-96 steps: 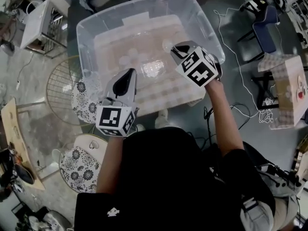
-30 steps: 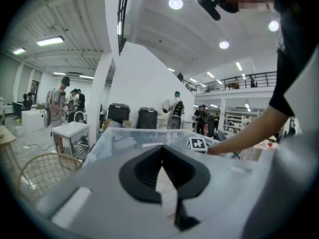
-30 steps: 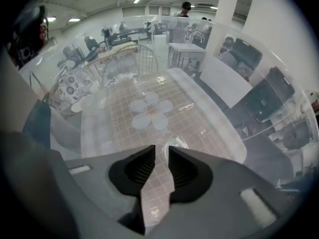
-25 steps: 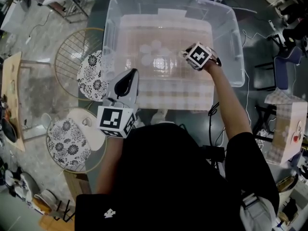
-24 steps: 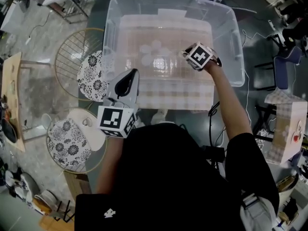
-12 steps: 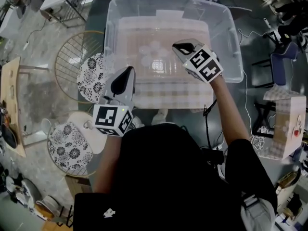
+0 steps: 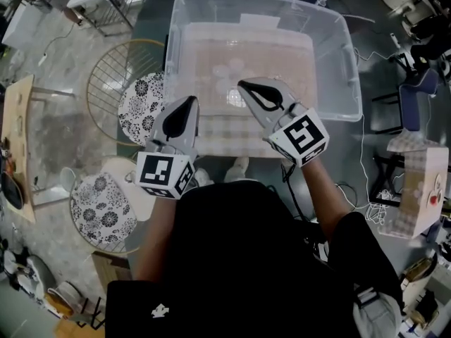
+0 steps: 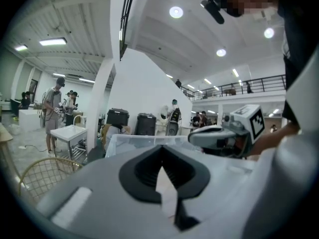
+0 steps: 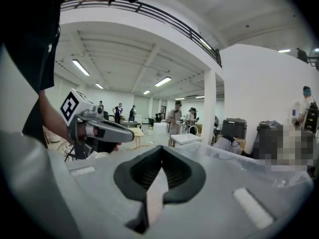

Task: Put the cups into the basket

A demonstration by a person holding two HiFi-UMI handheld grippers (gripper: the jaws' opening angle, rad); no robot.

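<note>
A big clear plastic bin (image 7: 331,55) stands in front of me, lined with a pale checked sheet. Several clear cups (image 7: 227,69) lie on its floor near the middle, hard to tell apart. My right gripper (image 7: 242,84) hangs above the bin's near half, lifted out of it. Its jaws are shut with nothing between them, as the right gripper view (image 9: 160,151) confirms. My left gripper (image 7: 192,101) hovers over the bin's near left corner, also shut and empty (image 8: 160,149). Both point roughly level across the bin.
A round gold wire basket (image 7: 106,72) stands left of the bin, with a black-and-white floral round piece (image 7: 137,108) at its edge. Another floral round (image 7: 99,213) lies near left. Chairs, cables and a checked box (image 7: 423,189) stand at the right. People stand far off.
The right gripper has risen out of the bin and drawn back toward me, tilting from pointing down to nearly level, and its jaws have shut empty. The left gripper shifted slightly.
</note>
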